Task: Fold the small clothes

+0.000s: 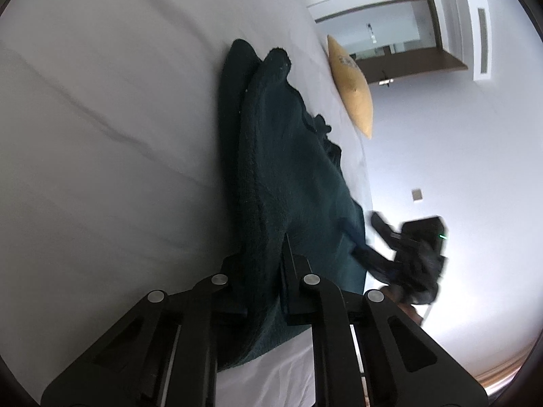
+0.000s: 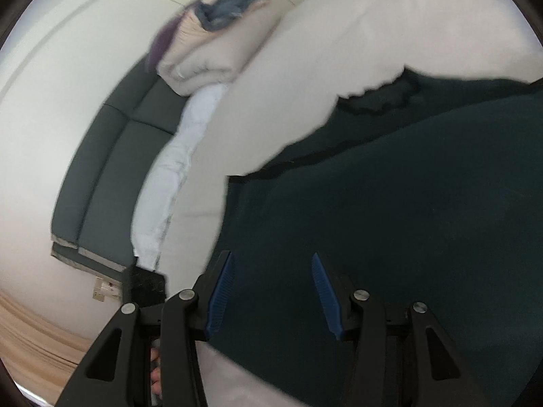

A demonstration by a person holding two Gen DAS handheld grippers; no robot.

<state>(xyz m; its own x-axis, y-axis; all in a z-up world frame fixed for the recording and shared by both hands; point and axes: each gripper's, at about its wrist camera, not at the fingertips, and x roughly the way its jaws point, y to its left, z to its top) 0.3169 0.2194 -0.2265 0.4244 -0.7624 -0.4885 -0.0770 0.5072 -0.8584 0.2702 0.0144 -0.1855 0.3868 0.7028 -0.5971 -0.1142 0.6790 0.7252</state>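
Garment: dark green garment [image 1: 288,183] lies on the white bed [image 1: 101,135], partly bunched.
Left gripper [image 1: 263,271]: clamped on a raised fold of the garment.
Right gripper [image 2: 271,291]: jaws apart over the cloth, blue pads [image 2: 220,295] pressing nothing.
Background: yellow pillow [image 1: 353,84] at the bed's far edge.
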